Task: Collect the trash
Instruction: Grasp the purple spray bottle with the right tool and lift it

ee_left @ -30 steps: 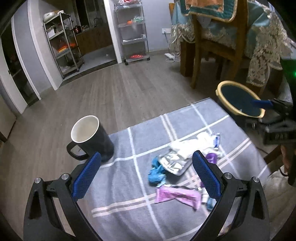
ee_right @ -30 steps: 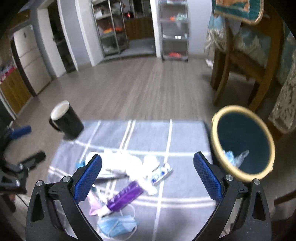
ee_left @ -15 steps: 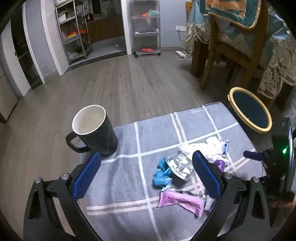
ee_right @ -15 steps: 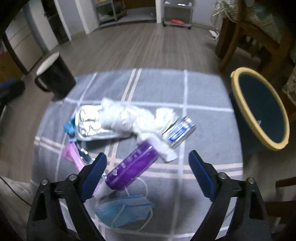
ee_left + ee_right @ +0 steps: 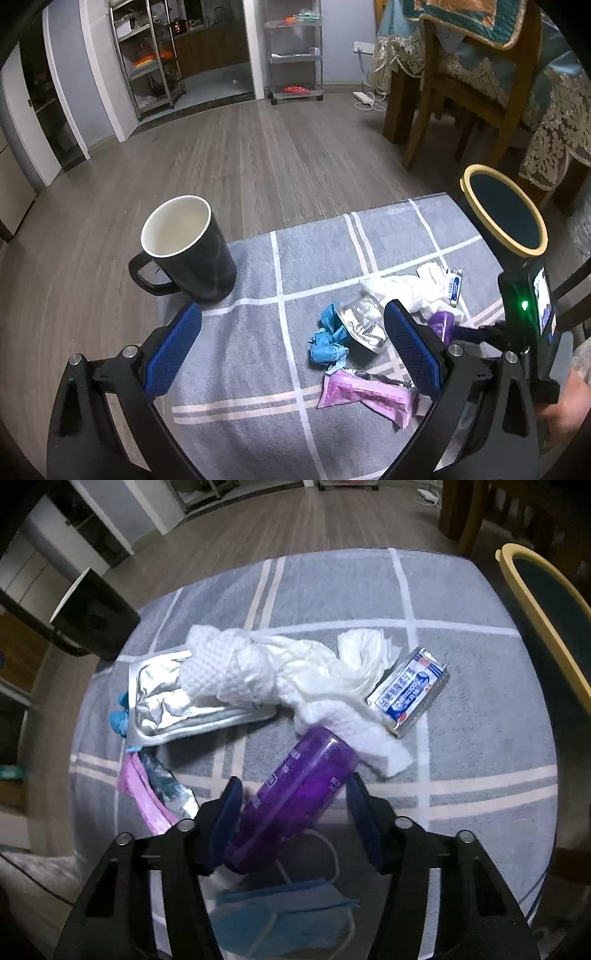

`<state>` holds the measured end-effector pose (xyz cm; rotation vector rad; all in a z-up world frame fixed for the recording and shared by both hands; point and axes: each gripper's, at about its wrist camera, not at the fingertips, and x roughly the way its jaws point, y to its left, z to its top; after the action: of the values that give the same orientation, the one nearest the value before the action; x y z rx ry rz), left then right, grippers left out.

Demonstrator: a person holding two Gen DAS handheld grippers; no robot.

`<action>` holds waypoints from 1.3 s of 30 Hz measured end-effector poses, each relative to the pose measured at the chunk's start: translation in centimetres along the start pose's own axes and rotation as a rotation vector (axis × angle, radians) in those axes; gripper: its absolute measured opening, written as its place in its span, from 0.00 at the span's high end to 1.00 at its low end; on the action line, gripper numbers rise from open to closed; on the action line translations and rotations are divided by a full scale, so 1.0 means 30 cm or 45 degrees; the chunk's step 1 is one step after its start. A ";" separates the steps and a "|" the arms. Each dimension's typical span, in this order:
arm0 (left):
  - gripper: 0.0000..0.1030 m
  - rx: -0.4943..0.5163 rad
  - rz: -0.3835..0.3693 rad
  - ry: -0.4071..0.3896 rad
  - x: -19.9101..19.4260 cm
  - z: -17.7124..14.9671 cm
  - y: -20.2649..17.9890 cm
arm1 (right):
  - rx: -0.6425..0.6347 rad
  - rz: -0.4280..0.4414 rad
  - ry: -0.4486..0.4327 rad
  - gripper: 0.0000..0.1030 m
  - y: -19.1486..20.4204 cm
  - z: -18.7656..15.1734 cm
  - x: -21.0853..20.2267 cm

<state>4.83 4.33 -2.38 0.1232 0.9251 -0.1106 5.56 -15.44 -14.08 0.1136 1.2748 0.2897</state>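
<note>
We see a grey checked cloth (image 5: 480, 709) strewn with trash. A black mug (image 5: 188, 247) stands at its upper left and a yellow-rimmed bin (image 5: 476, 188) at its upper right edge. We count one purple bottle (image 5: 295, 790), one white crumpled cloth (image 5: 258, 664), one silver foil pouch (image 5: 155, 698), one pink wrapper (image 5: 365, 395), one blue-and-white packet (image 5: 410, 690), one crumpled blue glove (image 5: 327, 339) and one blue face mask (image 5: 280, 919).

The right gripper (image 5: 295, 812), low in its frame, has just been closing its jaws around the purple bottle; we cannot tell whether both pads press it yet. The left gripper (image 5: 291, 354) hangs above the cloth with jaws wide apart, holding nothing.
</note>
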 end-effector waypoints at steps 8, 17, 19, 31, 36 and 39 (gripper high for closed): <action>0.06 0.034 -0.006 0.025 0.021 -0.010 -0.024 | 0.017 0.071 -0.069 0.65 0.015 0.022 -0.093; 0.06 0.051 -0.010 0.053 0.061 -0.018 -0.045 | -0.038 0.015 -0.240 0.67 0.010 0.091 -0.268; 0.06 0.046 -0.017 0.063 0.080 -0.017 -0.053 | -0.055 -0.013 -0.268 0.67 0.008 0.116 -0.298; 0.06 0.121 -0.144 0.069 0.179 0.016 -0.208 | -0.202 -0.070 -0.387 0.67 -0.128 0.268 -0.517; 0.06 0.176 -0.173 0.093 0.240 0.019 -0.291 | -0.076 0.004 -0.373 0.67 -0.216 0.270 -0.500; 0.06 0.168 -0.172 0.097 0.273 0.021 -0.306 | -0.079 0.018 -0.365 0.67 -0.217 0.275 -0.491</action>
<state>8.85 -5.19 -9.12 0.1878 1.0017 -0.2942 10.54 -25.11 0.37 0.1074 0.9801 0.3130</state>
